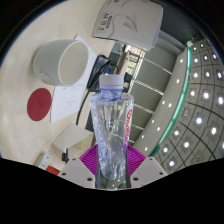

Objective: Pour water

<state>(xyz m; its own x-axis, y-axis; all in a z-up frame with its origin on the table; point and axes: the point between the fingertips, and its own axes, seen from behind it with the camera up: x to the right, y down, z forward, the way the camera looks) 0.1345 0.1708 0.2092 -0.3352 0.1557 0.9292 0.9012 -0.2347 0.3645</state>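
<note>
Ok, left to right. Far left on the table (25, 140): a red round coaster (39, 103), flat, near the table's left edge. Just right of it and further back, a white cup (62, 60), open mouth toward me, looks empty far as I can tell. A dark cable (88, 100) runs betw cup and bottle. Centre: I've got the water bottle (112, 135), clear plastic, upright, white cap (111, 84) on. The gripper (112, 170) is pinching the bottle low down, both pink pads (93, 158) pressed to its sides. Papers (125, 22) at the table's back edge. Right: the table edge drops off to floor.

Risks: cap's on, so nothing pours yet. Thin bottle could crumple or slip when tilted. Cup's well off to the left, so a miss wets the table.
</note>
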